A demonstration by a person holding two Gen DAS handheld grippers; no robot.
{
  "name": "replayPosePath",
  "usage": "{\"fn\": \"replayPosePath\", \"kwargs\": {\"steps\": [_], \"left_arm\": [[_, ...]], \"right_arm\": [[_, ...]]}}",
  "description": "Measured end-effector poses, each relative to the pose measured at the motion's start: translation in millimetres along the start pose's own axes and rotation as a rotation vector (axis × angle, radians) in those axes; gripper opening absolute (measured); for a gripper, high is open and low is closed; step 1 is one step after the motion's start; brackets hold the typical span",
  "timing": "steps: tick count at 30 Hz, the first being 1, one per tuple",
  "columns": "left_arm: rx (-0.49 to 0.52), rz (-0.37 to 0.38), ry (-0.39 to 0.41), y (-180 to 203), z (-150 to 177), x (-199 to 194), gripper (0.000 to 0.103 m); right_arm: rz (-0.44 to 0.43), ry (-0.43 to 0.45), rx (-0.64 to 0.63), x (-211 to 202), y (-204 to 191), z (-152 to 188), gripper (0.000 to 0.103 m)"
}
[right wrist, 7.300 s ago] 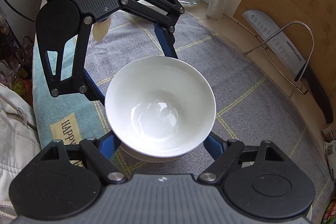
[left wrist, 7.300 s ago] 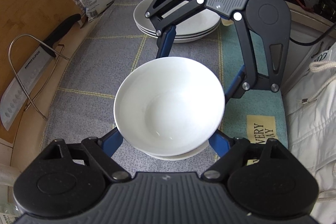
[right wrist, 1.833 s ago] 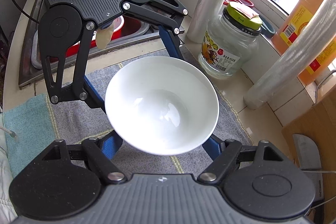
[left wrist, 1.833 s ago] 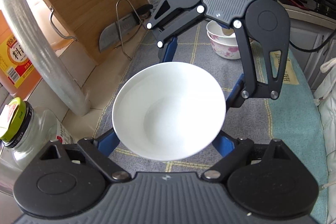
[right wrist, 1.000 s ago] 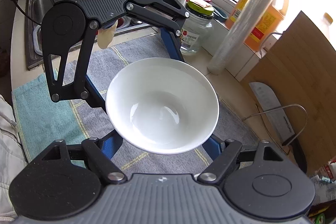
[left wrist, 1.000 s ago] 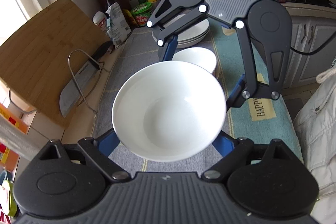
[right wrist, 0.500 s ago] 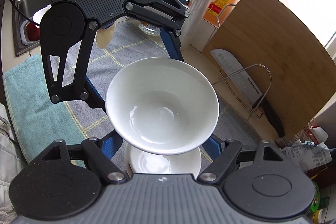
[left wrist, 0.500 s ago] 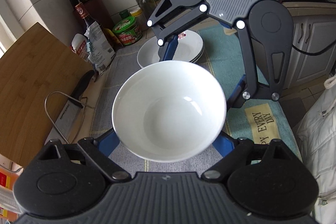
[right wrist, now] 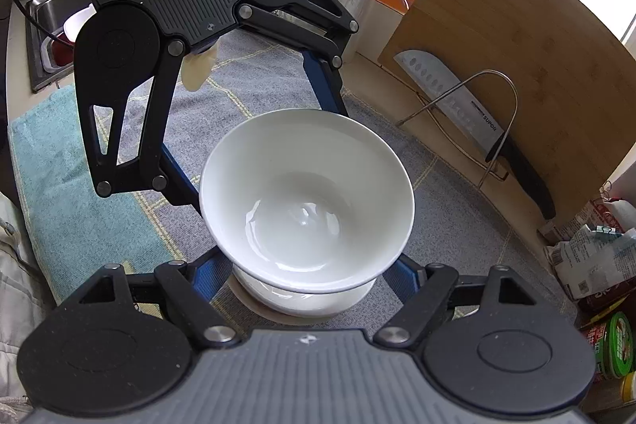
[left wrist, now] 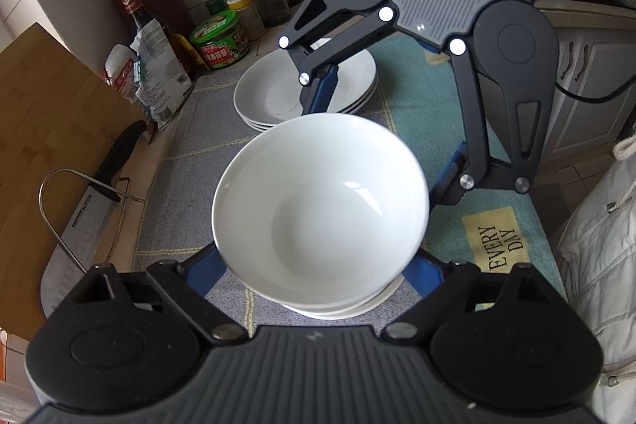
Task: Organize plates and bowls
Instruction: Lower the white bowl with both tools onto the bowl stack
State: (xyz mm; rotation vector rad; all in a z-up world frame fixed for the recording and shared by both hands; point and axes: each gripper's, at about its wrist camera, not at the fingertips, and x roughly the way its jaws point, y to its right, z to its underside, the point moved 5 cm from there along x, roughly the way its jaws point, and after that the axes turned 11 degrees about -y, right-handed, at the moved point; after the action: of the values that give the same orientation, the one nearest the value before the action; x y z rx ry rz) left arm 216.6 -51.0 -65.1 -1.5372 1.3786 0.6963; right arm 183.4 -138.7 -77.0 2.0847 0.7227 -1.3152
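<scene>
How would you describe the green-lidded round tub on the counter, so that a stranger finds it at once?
Start at the tiled back wall behind the grey cloth-covered counter, where bottles stand in a row. Just left of the stack of white plates, beside a crumpled white bag, sits the green-lidded round tub. It is the only low, squat, green container among taller neighbours.

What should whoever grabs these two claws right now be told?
Left claw: closed on the white bowl from one side.
Right claw: closed on the same bowl from the opposite side.
Where: the bowl is directly over the lower bowl on the grey mat; contact unclear. The plate stack sits beyond.
Done: plates stacked, bowl brought over the lower one.
Left: probably lower it in, then open both claws.
</scene>
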Motion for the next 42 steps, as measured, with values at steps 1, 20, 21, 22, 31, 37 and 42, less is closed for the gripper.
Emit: {"fn": "replayPosePath", "kwargs": {"steps": [1, 20, 21, 22, 31, 37, 42], "left_arm": [[-0.002, 0.002, -0.001, 0.3, 0.2, 0.9, 0.093], [-0.004, 0.031, -0.001, -5.4, -6.1, 8.9, 0.093], [-0.005, 0.043, -0.005, -5.4, -6.0, 9.7, 0.093], [-0.007, 0.055, -0.009, -5.3, -5.8, 10.3, 0.093], [-0.034, 0.14, -0.047, -14.6, -6.0, 18.7, 0.093], [-0.047, 0.171, -0.063, -17.8, -5.5, 22.7, 0.093], [-0.057, 0.192, -0.071, -18.8, -5.5, 25.7, 0.093]], "right_arm": [[-0.002, 0.001, 0.001, 1.0, 0.2, 0.7, 0.085], [-0.011, -0.013, 0.023, 3.5, 8.5, 0.8, 0.085], [-0.021, -0.016, 0.028, 4.2, 8.5, 1.3, 0.085], [-0.033, -0.018, 0.032, 4.7, 8.6, 2.1, 0.085], [-0.141, -0.036, 0.075, 14.0, 18.6, 1.6, 0.086], [-0.159, -0.047, 0.072, 15.4, 19.9, 1.6, 0.085], [-0.19, -0.057, 0.079, 20.5, 24.0, 0.9, 0.085]]}}
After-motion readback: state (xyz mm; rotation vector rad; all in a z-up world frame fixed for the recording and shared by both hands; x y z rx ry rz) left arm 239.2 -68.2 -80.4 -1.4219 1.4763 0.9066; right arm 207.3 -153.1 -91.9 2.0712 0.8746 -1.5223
